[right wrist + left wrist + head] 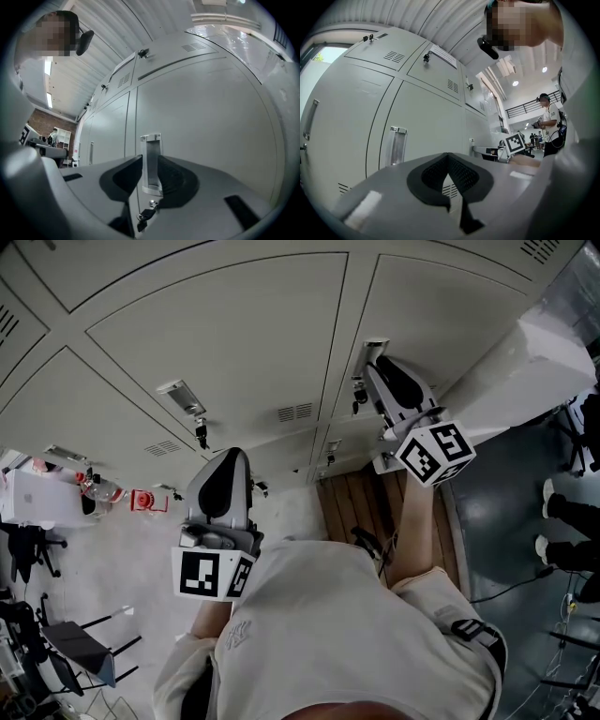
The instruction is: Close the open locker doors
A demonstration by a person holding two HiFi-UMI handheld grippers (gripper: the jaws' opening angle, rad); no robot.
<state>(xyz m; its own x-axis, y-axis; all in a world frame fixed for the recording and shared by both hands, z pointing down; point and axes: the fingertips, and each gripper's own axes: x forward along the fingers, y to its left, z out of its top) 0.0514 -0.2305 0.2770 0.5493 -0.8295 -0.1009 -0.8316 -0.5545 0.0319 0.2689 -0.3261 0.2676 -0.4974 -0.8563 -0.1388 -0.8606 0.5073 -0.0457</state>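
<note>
Left tongs [228,457]: held low before the lockers [216,343] and angled along the row rather than square to it. The tips are seen together in the left gripper view [448,157], with nothing gripped.
Right tongs [371,367]: held higher, at the locker door [450,306]. The pads are seen narrowly apart [149,159], and the handle [151,143] is framed in the gap. Contact with it cannot be told.
Locker door: found directly ahead of the right tongs, its face turned flat toward them and its long axis upright.
Handle: an upright metal strip set at the door's left edge, its long axis parallel to that edge. A key [142,217] is seen just below it.
Edges: a seam is seen just left of the handle. A pale panel [525,357] juts out at the door's right side, and whether it is an open door or the end of the row cannot be told.
Neighbouring doors: seen lying flush in the left gripper view, with a second handle [396,145] on one of them.
Open room: a wooden floor [361,507] is seen at the foot of the lockers. A dark floor [506,493] is seen to the right and a light floor [122,559] to the left.
</note>
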